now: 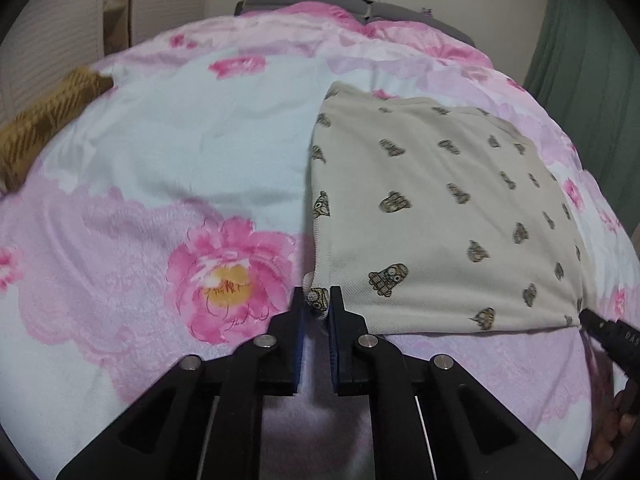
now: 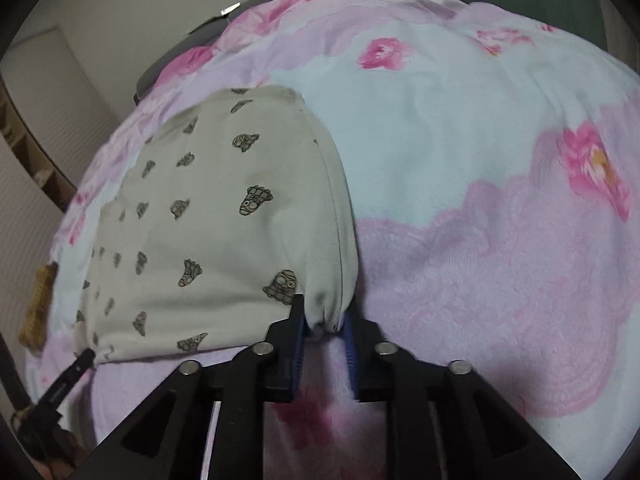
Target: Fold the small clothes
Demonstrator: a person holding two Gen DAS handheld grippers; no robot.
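Item: beige garment [image 1: 432,208], small, printed all over with little dark cartoon figures, lying flat on a bed. It sits on the right half of the left wrist view and on the left half of the right wrist view [image 2: 224,216]. Its side edges are hemmed; the near edge runs straight between the two grippers.

Support: floral bedcover [image 1: 168,148], pale blue-white ground with pink borders and large pink blooms, one with a yellow centre just left of the left gripper.

Left gripper [image 1: 318,304]: black frame, blue pads, jaws pressed together on the garment's near left corner, a printed figure caught between the pads. From the right wrist view its tip [image 2: 82,360] shows at that same corner.

Right gripper [image 2: 324,320]: jaws partly apart, with the garment's near right corner bunched between them; the cloth touches the left pad, and contact on the right pad cannot be told for certain. From the left wrist view its black tip [image 1: 596,326] meets the corner.

Other: mustard-brown plaid cloth [image 1: 48,120] at the bedcover's far left edge; green curtain [image 1: 592,80] at right; grey headboard [image 1: 360,4] beyond.
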